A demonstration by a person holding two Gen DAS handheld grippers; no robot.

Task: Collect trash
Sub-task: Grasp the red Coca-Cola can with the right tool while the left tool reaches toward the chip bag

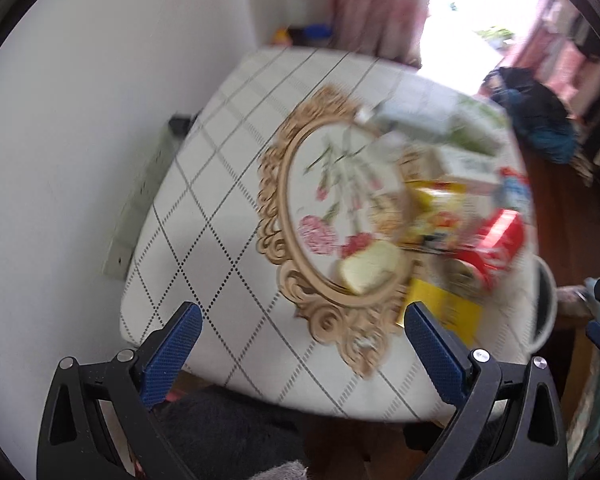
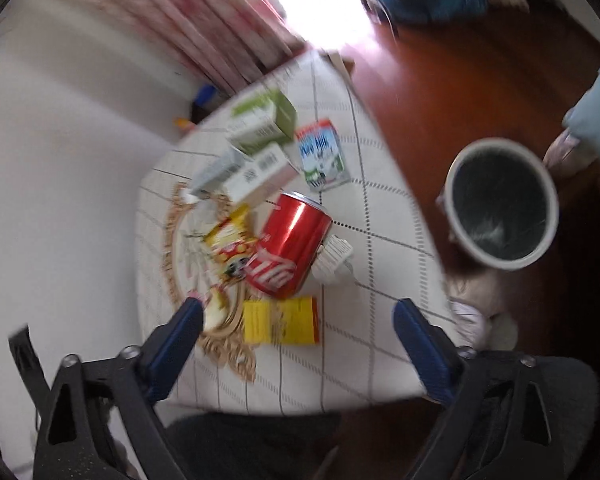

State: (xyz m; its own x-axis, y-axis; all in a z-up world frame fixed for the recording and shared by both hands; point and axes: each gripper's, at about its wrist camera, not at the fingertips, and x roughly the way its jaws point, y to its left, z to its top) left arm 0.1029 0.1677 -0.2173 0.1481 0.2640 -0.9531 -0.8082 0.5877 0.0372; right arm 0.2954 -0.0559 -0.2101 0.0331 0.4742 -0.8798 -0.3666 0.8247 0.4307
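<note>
Trash lies on a small table [image 2: 380, 216] with a checked white cloth. A red soda can [image 2: 290, 242] lies on its side mid-table, with a yellow snack bag [image 2: 230, 240] to its left and a flat yellow packet [image 2: 280, 320] nearest me. Behind them sit a green-and-white carton [image 2: 266, 124], a white box [image 2: 256, 176] and a blue-and-white milk carton [image 2: 322, 156]. A crumpled white wrapper [image 2: 334, 258] touches the can. My right gripper [image 2: 298, 320] is open above the yellow packet, nothing between its fingers. My left gripper [image 1: 302, 322] is open over the gold-framed floral mat [image 1: 332, 200], holding nothing. The red can [image 1: 496, 244] shows blurred there.
A white-rimmed bin [image 2: 504, 204] with a dark liner stands on the wooden floor to the right of the table. A pale yellow piece [image 1: 370, 266] lies on the mat. A white wall is to the left, pink curtains [image 2: 204, 20] behind. A dark bundle [image 1: 540, 120] lies beyond.
</note>
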